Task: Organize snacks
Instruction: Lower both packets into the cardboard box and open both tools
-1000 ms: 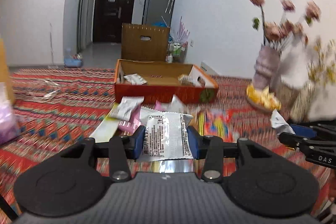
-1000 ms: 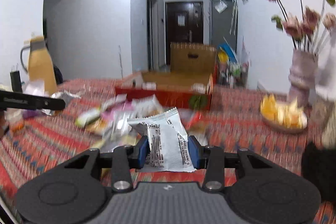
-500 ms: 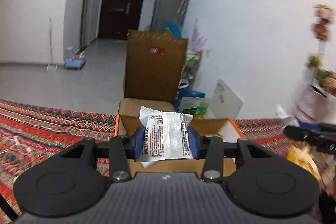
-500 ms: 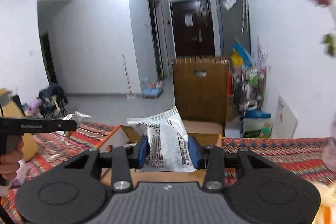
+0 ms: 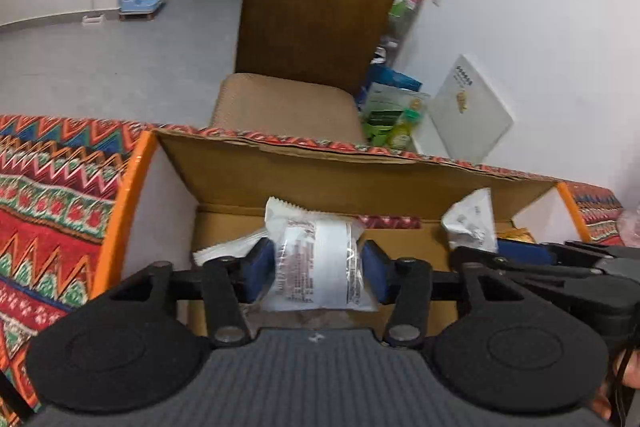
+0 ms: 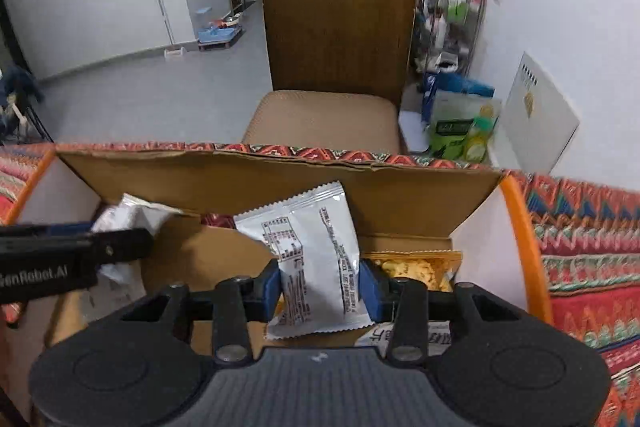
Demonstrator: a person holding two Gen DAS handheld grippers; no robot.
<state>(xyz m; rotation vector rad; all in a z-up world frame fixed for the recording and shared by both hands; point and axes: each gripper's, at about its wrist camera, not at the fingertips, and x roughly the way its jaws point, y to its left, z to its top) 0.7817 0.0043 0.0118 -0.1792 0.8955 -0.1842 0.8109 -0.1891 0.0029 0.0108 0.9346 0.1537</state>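
A cardboard box with an orange rim (image 5: pixel 120 211) (image 6: pixel 520 247) lies open on the patterned tablecloth, and both grippers hang over it pointing down. My left gripper (image 5: pixel 319 269) has a white snack packet (image 5: pixel 320 263) between its blue pads. Its jaws are opening and the packet looks blurred and loose. My right gripper (image 6: pixel 320 287) has its pads on a second white packet (image 6: pixel 316 255), and its jaws are only starting to ease apart. Each gripper shows in the other's view: the right gripper (image 5: pixel 520 255) and the left gripper (image 6: pixel 80 251).
Inside the box lie a yellow chip bag (image 6: pixel 416 267), another white packet (image 5: pixel 224 251) and a labelled pack (image 6: pixel 436 339). A brown chair (image 6: pixel 336 27) stands right behind the table. A cluttered wire shelf (image 6: pixel 452 27) and a white board (image 5: pixel 468 107) stand by the right wall.
Both grippers carried their packets forward from above the snack pile to over the box and tipped downward. The left jaws have spread slightly and its packet has gone blurry.
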